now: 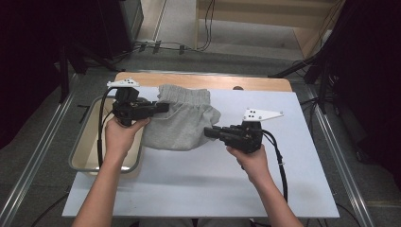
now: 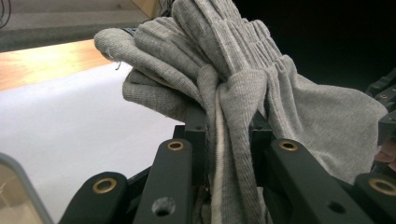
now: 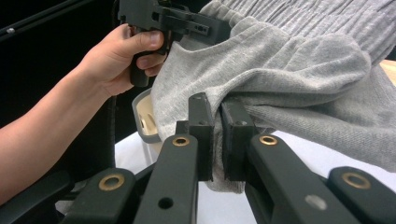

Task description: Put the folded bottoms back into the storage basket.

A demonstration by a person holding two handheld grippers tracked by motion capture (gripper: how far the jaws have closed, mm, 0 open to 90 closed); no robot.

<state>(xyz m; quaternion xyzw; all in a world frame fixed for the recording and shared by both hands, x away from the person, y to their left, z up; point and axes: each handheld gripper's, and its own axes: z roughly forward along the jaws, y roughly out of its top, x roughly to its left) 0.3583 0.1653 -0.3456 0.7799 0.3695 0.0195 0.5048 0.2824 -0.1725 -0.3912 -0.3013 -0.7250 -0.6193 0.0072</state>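
2 grippers, left (image 1: 163,108) and right (image 1: 209,133), are clamping the grey sweatpants (image 1: 182,124) near the table's (image 1: 302,156) far-left edge beside the tray (image 1: 80,156); keeping both pinches level should be preventing sagging.

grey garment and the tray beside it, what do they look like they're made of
Grey garment: looks like soft knit fabric, maybe cotton jersey; matte, with a ribbed gathered band and visible knit loops. Tray: probably hard plastic or enamelled metal; smooth cream inside, grey rolled rim, slight sheen.

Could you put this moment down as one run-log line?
left gripper: shut on grey garment | right gripper: shut on grey garment | garment: held up over white table | tray: at left
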